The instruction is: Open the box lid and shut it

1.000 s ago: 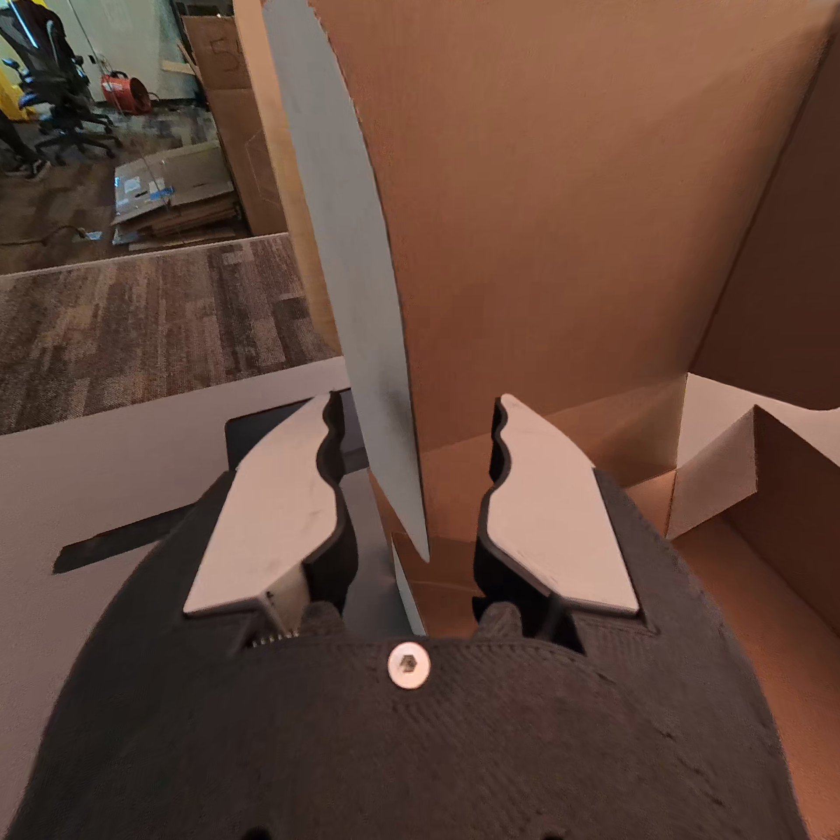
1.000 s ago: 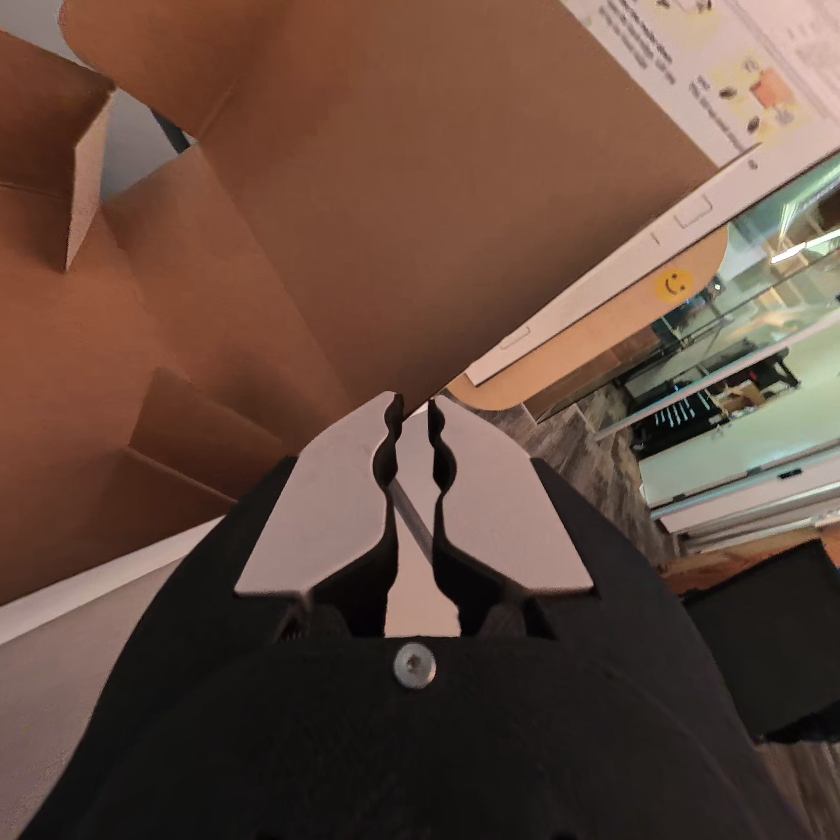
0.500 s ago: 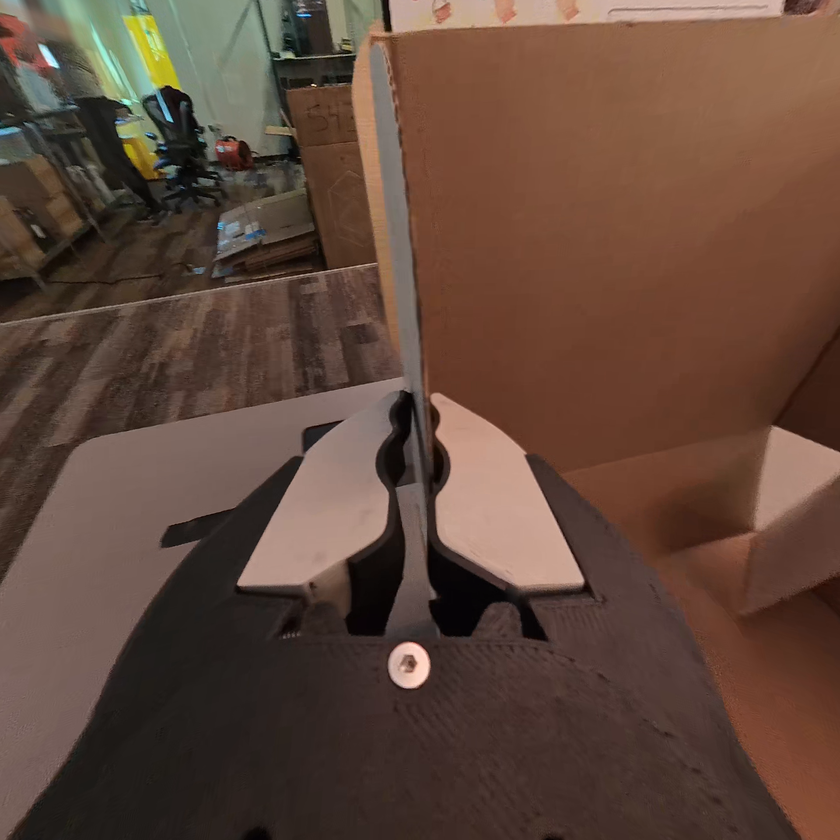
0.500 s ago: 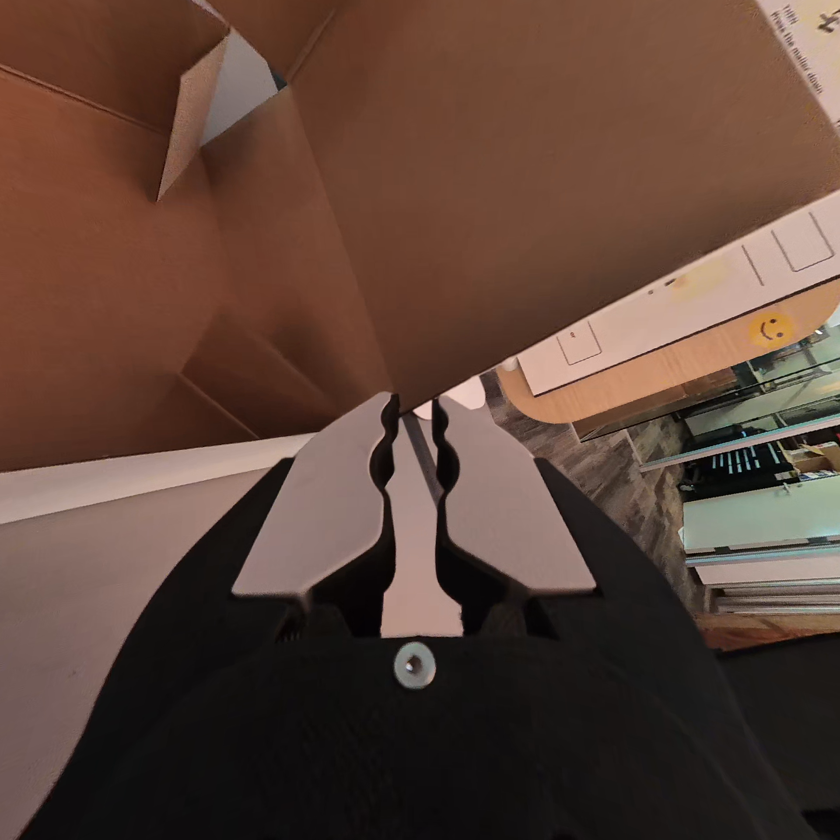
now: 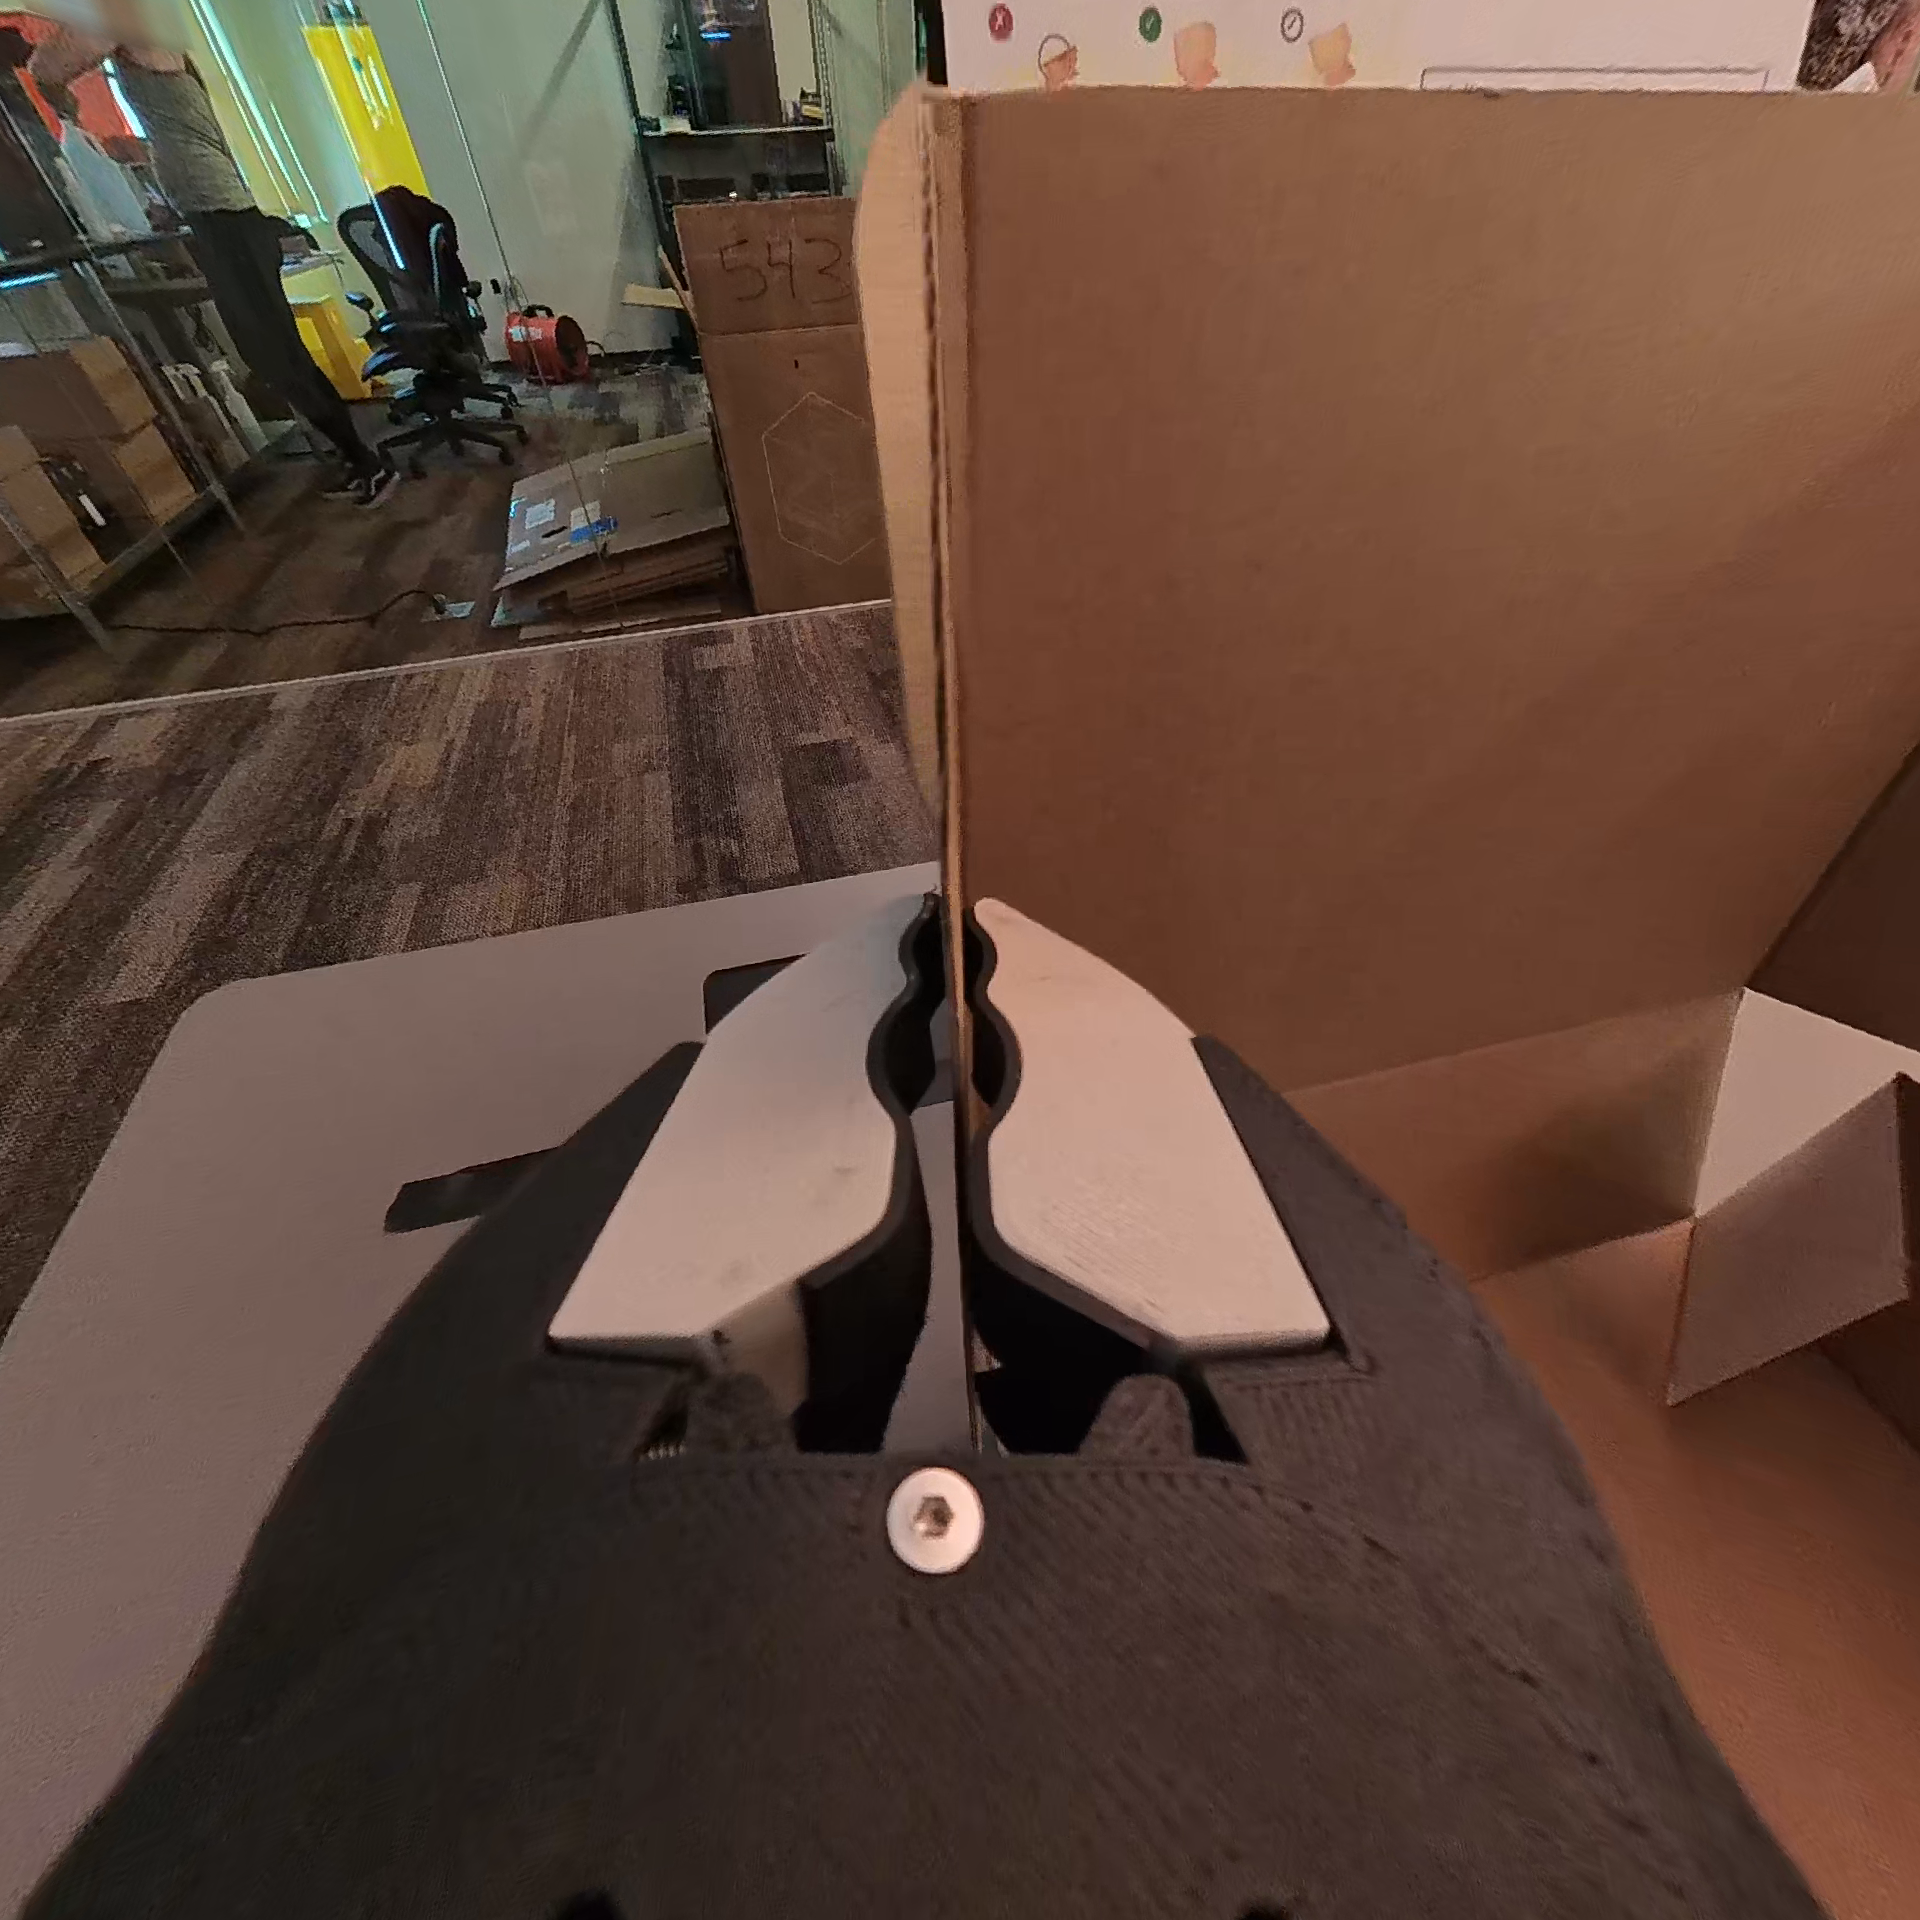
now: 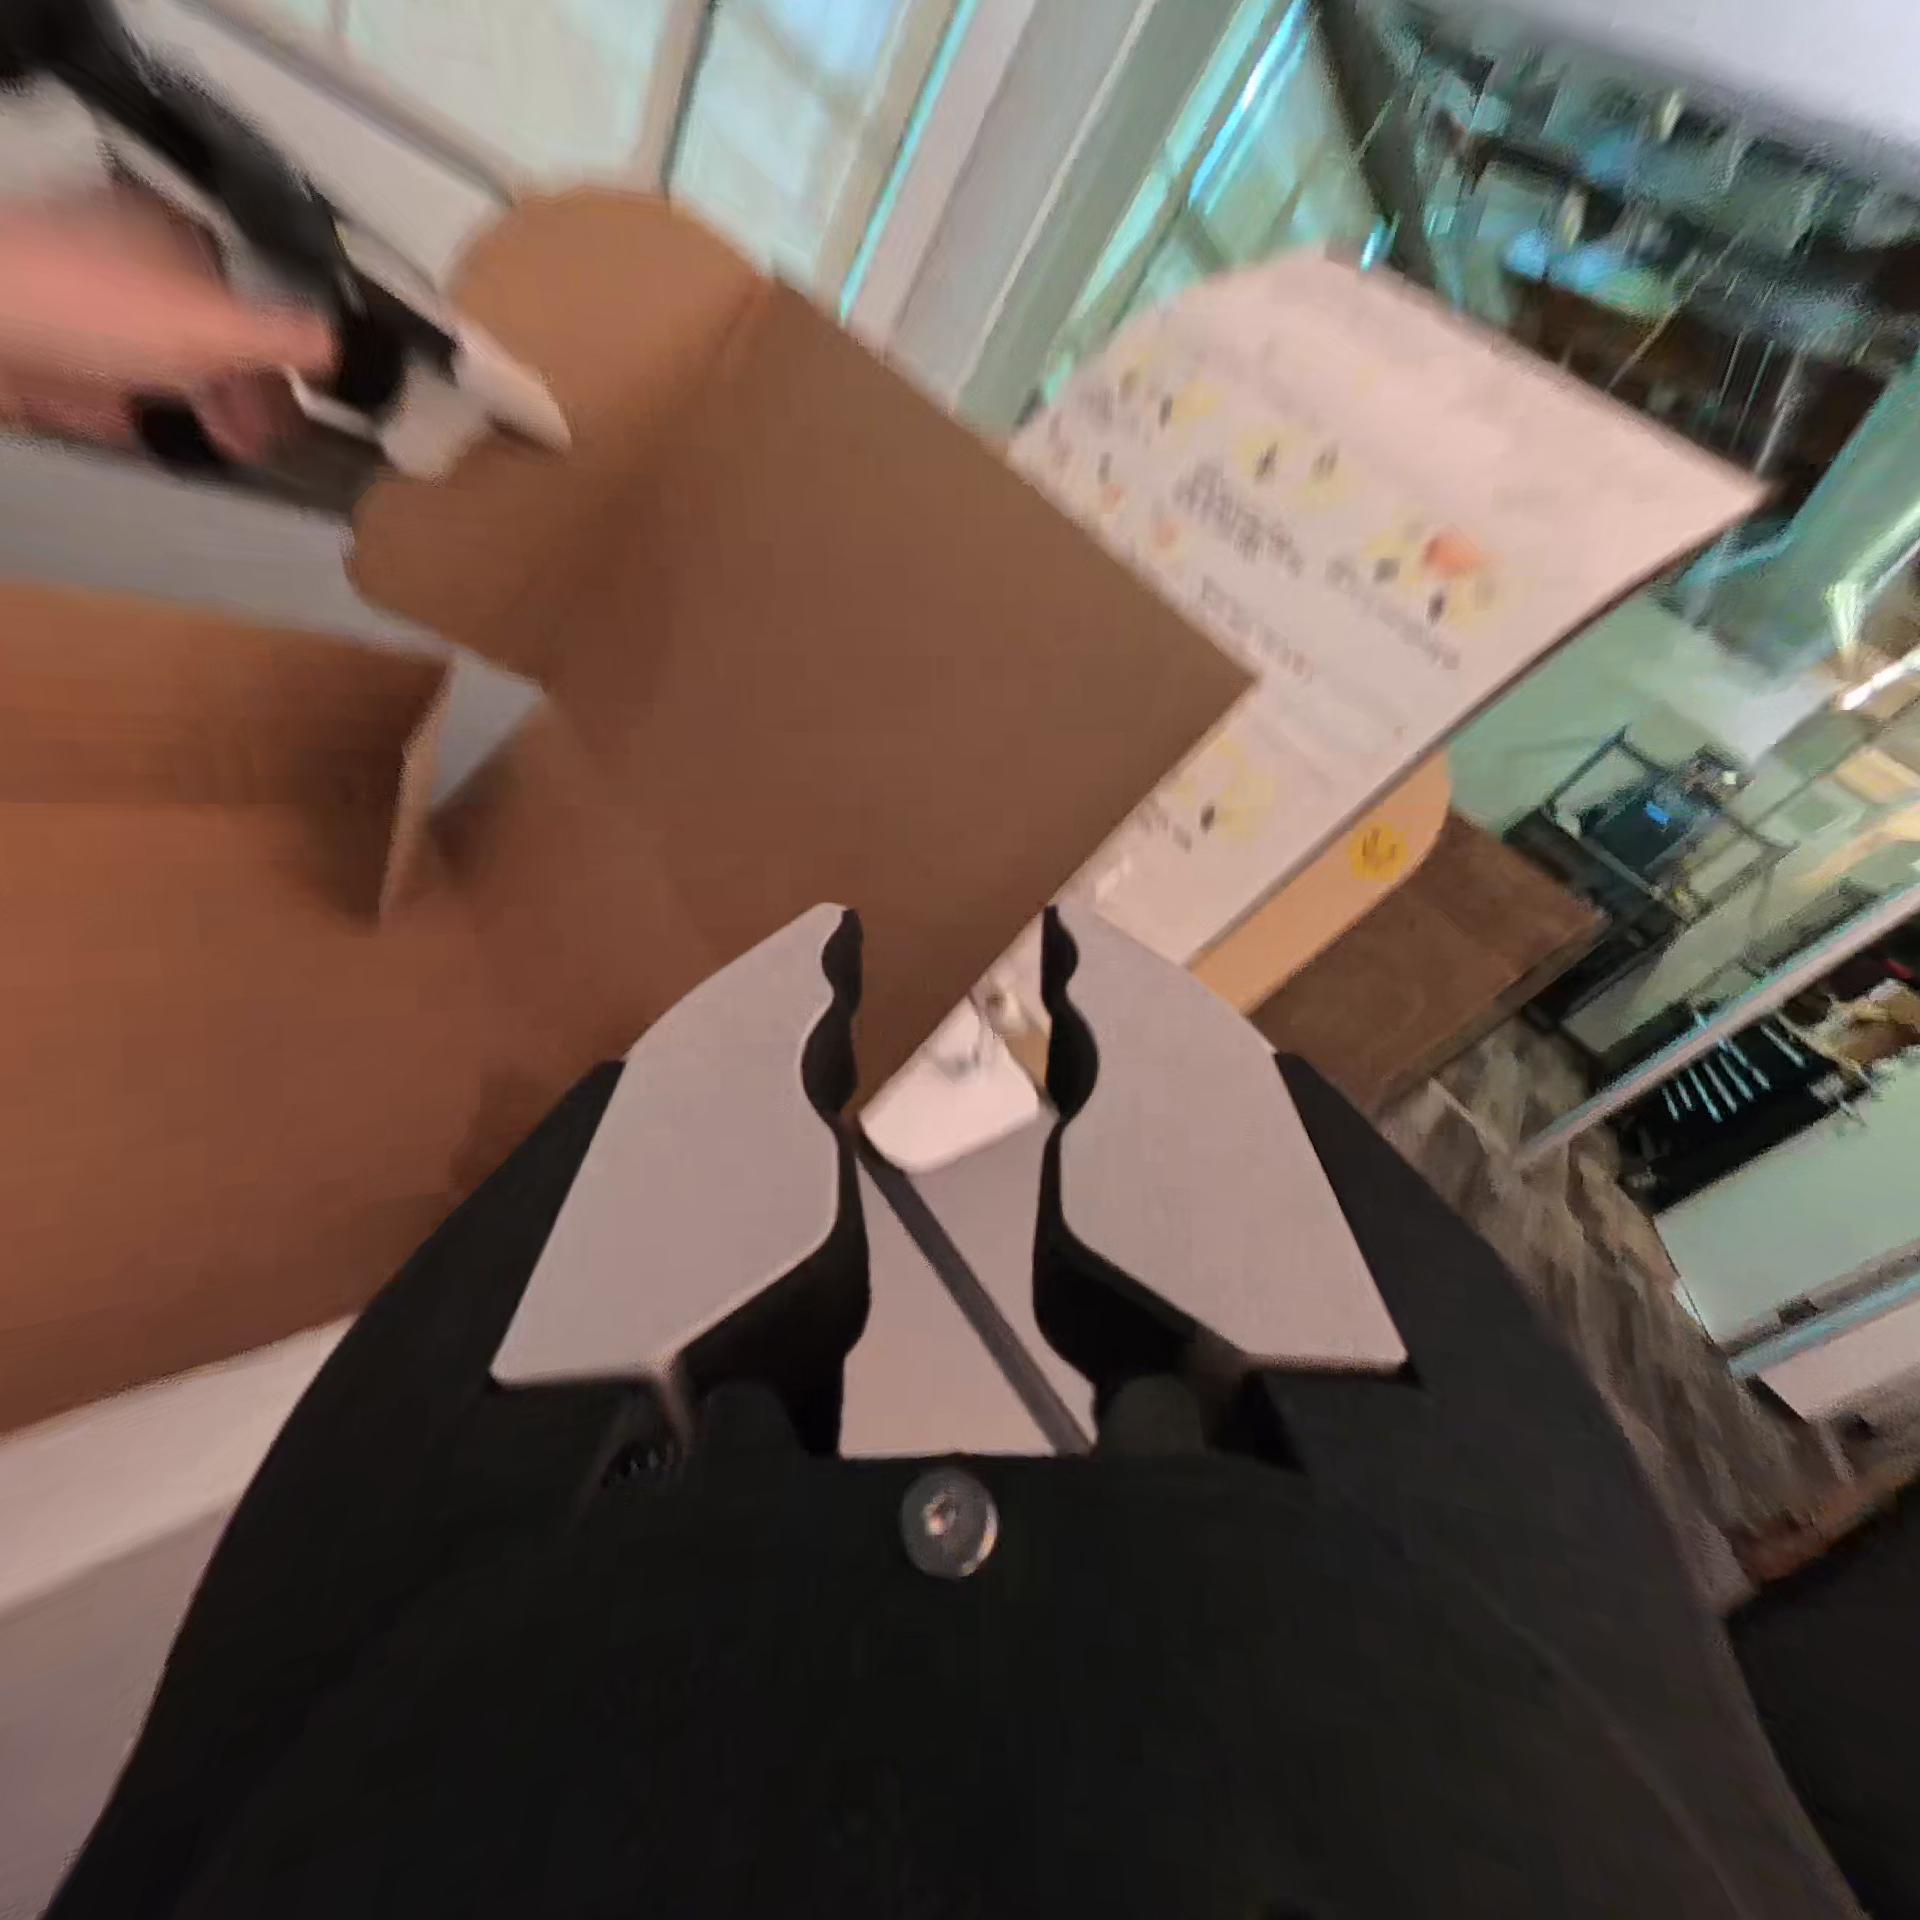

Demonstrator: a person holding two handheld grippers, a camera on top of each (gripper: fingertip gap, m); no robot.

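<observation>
The brown cardboard box lid (image 5: 1403, 520) stands upright over the open box (image 5: 1766, 1558). My left gripper (image 5: 951, 914) is shut on the lid's side flap (image 5: 902, 416), which runs edge-on between the fingers. A small folded inner flap (image 5: 1808, 1247) stands in the box at the right. The right wrist view is blurred. There my right gripper (image 6: 948, 935) is open, with the lid's (image 6: 831, 644) lower corner just inside the gap by the left finger. The left gripper (image 6: 416, 405) shows far off at the lid's upper left corner.
The box sits on a grey table (image 5: 208, 1195) with black tape marks (image 5: 457, 1195). Beyond the table are carpet, flattened cardboard (image 5: 623, 530), an office chair (image 5: 426, 312) and a person (image 5: 208, 208). A white poster board (image 6: 1351, 499) stands behind the lid.
My left gripper closed on the lid's side flap and the lid came upright. My right gripper opened and let go of the lid's edge.
</observation>
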